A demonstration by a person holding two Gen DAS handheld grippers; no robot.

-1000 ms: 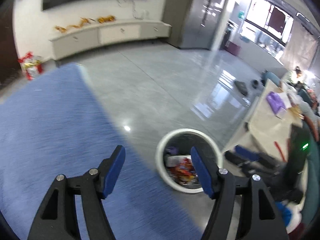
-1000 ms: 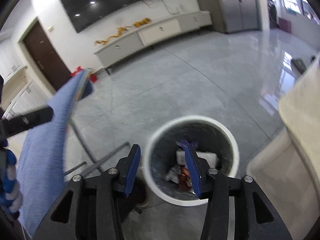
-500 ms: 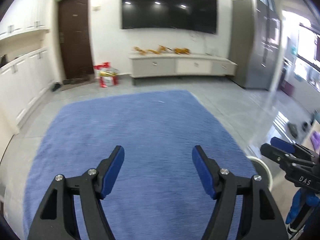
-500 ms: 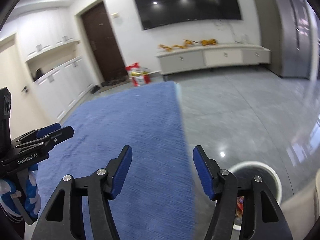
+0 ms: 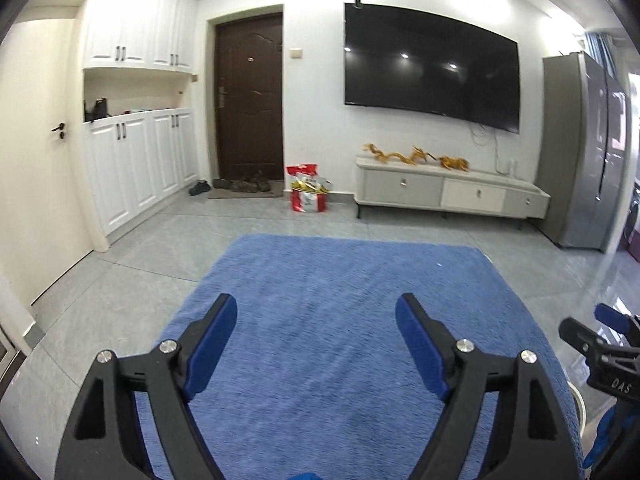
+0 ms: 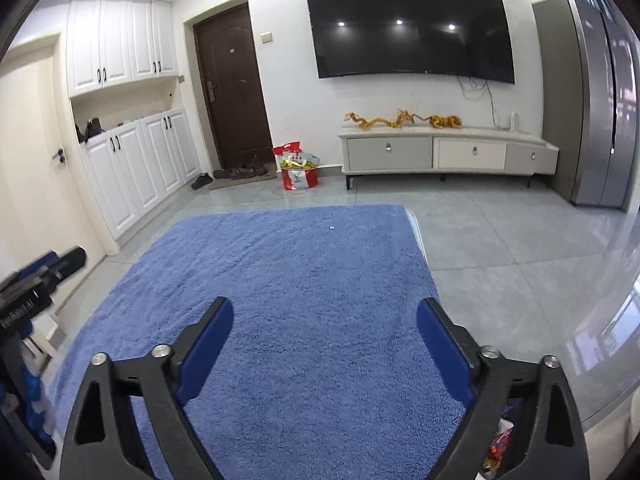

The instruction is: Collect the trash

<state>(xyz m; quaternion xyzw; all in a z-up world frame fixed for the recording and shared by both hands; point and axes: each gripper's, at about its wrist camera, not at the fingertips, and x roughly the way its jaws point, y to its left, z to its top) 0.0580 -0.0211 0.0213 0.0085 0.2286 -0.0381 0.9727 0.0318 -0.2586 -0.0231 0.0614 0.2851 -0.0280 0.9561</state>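
Down behind the wide-open right claw, trash lies low-right.

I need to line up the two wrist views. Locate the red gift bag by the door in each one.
Left wrist view: the red gift bag stands on the floor left of centre, between the dark door and the TV cabinet.
Right wrist view: the bag sits left of centre, just right of the doormat.
Shared landmark: the wall TV, above and right of the bag.
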